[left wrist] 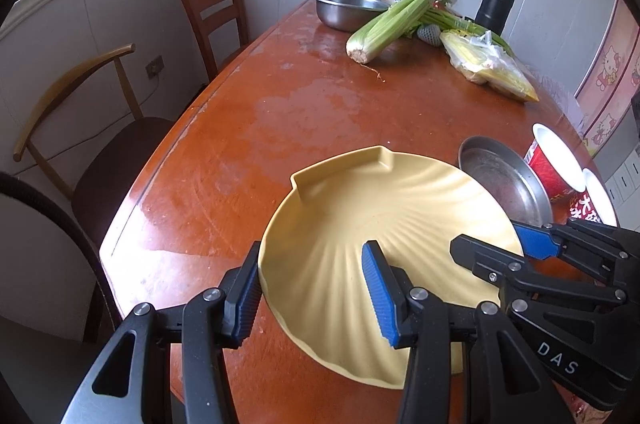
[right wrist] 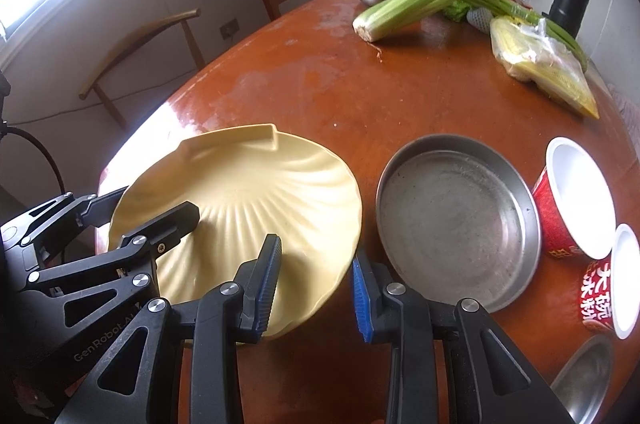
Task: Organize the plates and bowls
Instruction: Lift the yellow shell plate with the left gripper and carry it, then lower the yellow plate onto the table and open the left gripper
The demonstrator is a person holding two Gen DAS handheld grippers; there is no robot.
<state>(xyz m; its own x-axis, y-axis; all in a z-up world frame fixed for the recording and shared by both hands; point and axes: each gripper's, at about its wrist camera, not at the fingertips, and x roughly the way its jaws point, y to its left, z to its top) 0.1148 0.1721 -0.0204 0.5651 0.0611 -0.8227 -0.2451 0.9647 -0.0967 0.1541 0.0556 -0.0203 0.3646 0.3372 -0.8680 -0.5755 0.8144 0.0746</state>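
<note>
Shell-shaped yellow plate [left wrist: 384,232] sitting tilted near front edge of surface [left wrist: 248,128], gripped from both sides. Left gripper [left wrist: 312,296] clamping plate's left rim, one pad outside, one inside. Right gripper [right wrist: 316,288] clamping plate's right rim likewise. Steel plate [right wrist: 456,220] lying flat just beside yellow plate, on its right. Two red paper bowls [right wrist: 572,200] lying tipped near right edge. Celery [left wrist: 396,20], bagged corn [left wrist: 488,64], steel bowl [left wrist: 344,6], black flask [left wrist: 496,2] sitting at far end.
</note>
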